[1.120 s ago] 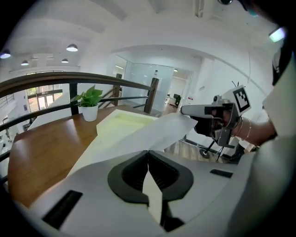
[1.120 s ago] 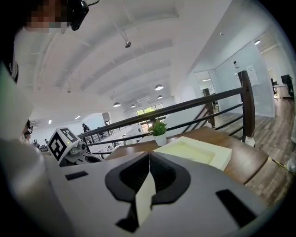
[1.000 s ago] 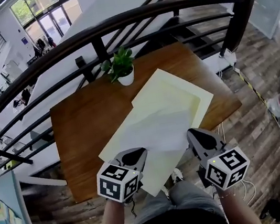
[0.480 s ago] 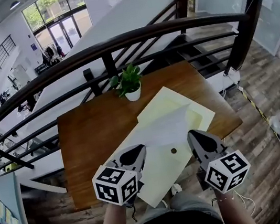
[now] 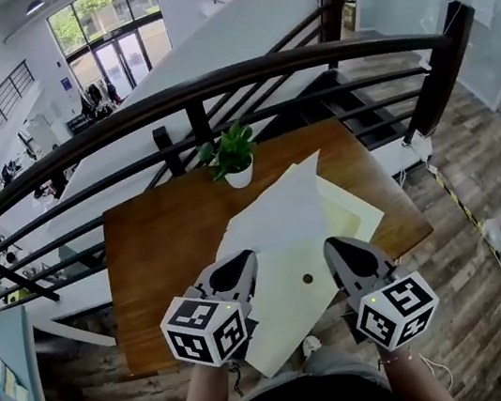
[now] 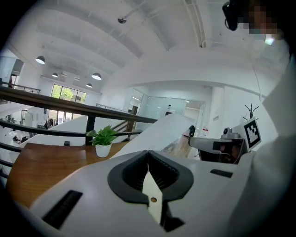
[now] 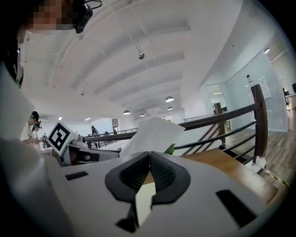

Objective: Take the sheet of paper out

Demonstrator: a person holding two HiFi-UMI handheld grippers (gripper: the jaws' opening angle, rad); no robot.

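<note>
Rising tilted above the table's near edge, the sheet of paper [image 5: 283,223] spans the gap between the tongs. The left gripper [image 5: 242,263] is clamped on its near left corner and the right gripper [image 5: 337,249] on its near right corner. A cream envelope [image 5: 290,321] lies beneath on the wooden table [image 5: 156,230]

A brown wooden table [image 5: 154,249] fills the middle of the head view. A small potted plant [image 5: 235,157] stands near its far edge. A pale yellow envelope [image 5: 353,216] lies right of centre.
</note>
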